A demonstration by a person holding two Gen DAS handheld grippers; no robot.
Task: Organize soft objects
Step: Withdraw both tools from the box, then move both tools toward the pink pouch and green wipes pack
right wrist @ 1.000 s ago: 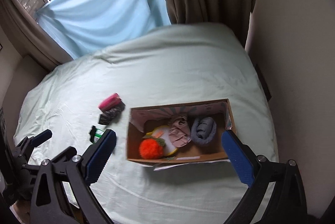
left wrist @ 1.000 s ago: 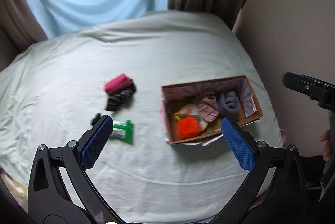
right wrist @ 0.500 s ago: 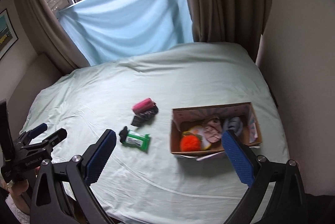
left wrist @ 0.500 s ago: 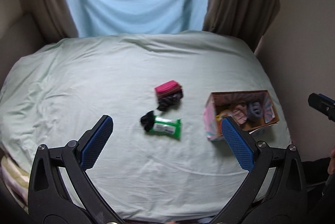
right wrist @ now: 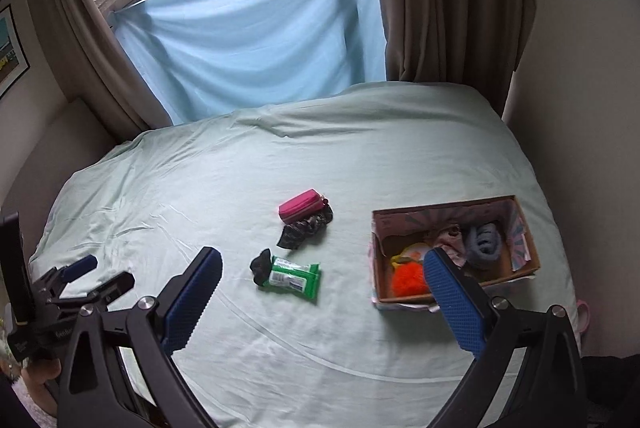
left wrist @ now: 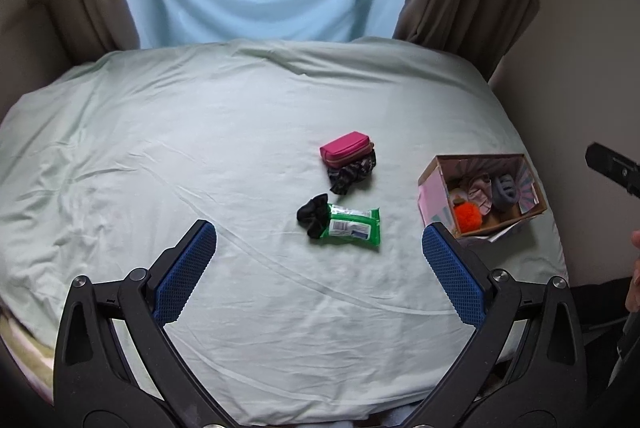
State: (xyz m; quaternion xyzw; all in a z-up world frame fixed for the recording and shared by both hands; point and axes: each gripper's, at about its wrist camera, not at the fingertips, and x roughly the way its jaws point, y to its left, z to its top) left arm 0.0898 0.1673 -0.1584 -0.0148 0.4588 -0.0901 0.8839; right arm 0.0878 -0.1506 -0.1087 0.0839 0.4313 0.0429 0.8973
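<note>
While both hand-held grippers, left (left wrist: pixel 319 260) & right (right wrist: pixel 322 288), hang open/empty, I count 4 items left of box (right wrist: pixel 524 228); approx. half done.

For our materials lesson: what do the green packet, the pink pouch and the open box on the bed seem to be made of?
Green packet: looks like glossy plastic film, going by its sheen, printed label and crimped ends.
Pink pouch: probably matte woven fabric; it looks soft-edged, with a seam along its side.
Open box: cardboard, with brown raw inner walls and printed paper outside.
</note>
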